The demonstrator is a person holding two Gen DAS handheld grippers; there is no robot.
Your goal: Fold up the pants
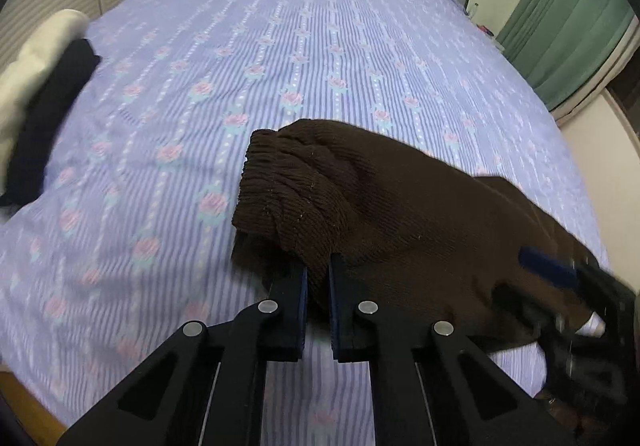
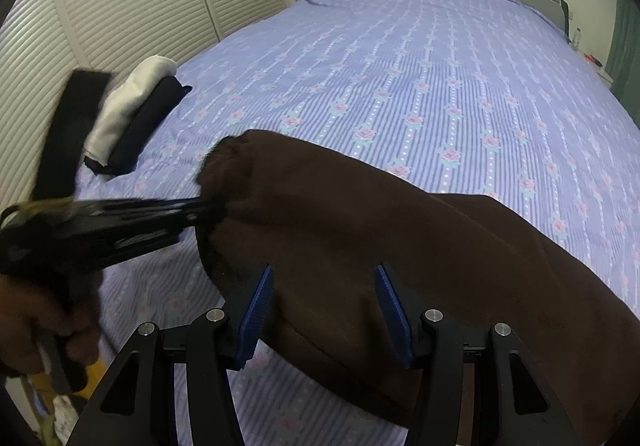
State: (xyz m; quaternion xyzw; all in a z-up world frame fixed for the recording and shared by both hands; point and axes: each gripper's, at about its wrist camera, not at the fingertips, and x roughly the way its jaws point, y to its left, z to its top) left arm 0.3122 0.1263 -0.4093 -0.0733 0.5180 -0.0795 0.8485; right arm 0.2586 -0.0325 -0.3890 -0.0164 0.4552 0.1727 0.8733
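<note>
Bunching brown pants (image 1: pixel 400 214) between left jaws.

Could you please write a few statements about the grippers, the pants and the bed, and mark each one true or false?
1. The left gripper is shut on the brown pants. True.
2. The right gripper is clamped on the pants. False: its jaws stand open, with the fabric between them.
3. A white and a dark folded garment lie near the bed's left edge. True.
4. The bedsheet is plain white. False: it is lilac with stripes and roses.
</note>
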